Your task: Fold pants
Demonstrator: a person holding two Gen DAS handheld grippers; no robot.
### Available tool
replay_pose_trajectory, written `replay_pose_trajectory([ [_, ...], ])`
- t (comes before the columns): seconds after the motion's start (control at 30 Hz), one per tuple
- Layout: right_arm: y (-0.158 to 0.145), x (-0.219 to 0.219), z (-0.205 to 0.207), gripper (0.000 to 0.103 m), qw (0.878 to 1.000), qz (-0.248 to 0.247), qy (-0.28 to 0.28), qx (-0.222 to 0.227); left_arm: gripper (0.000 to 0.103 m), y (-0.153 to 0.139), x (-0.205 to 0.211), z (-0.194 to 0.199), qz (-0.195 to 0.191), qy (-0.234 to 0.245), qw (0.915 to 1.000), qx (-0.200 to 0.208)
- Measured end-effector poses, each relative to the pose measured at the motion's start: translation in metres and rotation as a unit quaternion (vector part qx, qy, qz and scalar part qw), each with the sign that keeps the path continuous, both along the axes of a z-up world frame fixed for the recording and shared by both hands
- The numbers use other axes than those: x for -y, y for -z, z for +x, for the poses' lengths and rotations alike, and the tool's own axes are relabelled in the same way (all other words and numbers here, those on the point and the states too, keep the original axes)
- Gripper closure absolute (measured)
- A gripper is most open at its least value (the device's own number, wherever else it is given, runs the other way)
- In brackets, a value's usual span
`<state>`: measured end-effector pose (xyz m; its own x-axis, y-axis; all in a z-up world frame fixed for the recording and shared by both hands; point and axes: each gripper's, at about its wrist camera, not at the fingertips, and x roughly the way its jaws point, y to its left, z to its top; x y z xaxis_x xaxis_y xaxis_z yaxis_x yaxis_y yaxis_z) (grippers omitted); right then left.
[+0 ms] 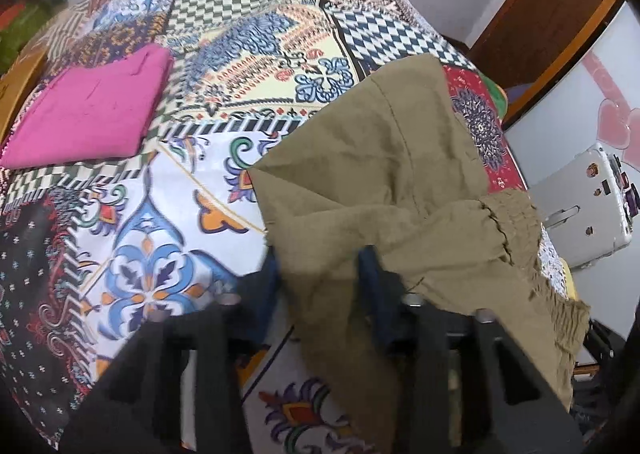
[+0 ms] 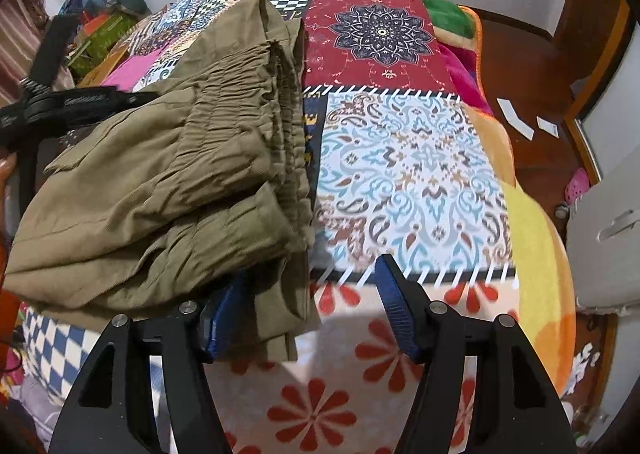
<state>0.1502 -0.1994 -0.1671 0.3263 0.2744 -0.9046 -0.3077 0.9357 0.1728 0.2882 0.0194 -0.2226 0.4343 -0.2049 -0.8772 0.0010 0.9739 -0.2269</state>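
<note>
Olive-khaki pants (image 1: 384, 182) lie partly folded on a patchwork-printed bedspread (image 1: 168, 222). In the left wrist view my left gripper (image 1: 320, 266) has its blue-padded fingers apart, with pant fabric draped between and over them. In the right wrist view the pants (image 2: 168, 174) are bunched at the left, the elastic waistband (image 2: 276, 102) facing right. My right gripper (image 2: 312, 286) is open; its left finger (image 2: 224, 314) is tucked under the pants' edge and its right finger (image 2: 394, 302) is over bare bedspread.
A folded pink garment (image 1: 92, 114) lies on the bed at the far left. A white appliance (image 1: 588, 206) stands beside the bed on the right. A black strap (image 2: 60, 106) and clutter (image 2: 100, 30) lie left of the pants. Wooden floor (image 2: 532, 66) lies beyond the bed.
</note>
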Motion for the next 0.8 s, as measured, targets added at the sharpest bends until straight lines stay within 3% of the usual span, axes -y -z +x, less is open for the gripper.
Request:
replay_pose_trajectory([
  [0.27, 0.005, 0.010, 0.029, 0.043, 1.000, -0.008, 0.019, -0.005, 0.089, -0.013, -0.019, -0.026, -0.018, -0.015, 0.9997, 0.007],
  [0.6, -0.035, 0.020, 0.015, 0.043, 0.998, -0.023, 0.031, 0.045, 0.092, -0.037, -0.038, -0.099, -0.018, -0.049, 0.9983, 0.024],
  [0.8, -0.057, 0.013, 0.005, 0.043, 0.997, -0.013, 0.021, 0.069, 0.092, -0.046, -0.038, -0.141, -0.039, -0.054, 0.9974, 0.028],
])
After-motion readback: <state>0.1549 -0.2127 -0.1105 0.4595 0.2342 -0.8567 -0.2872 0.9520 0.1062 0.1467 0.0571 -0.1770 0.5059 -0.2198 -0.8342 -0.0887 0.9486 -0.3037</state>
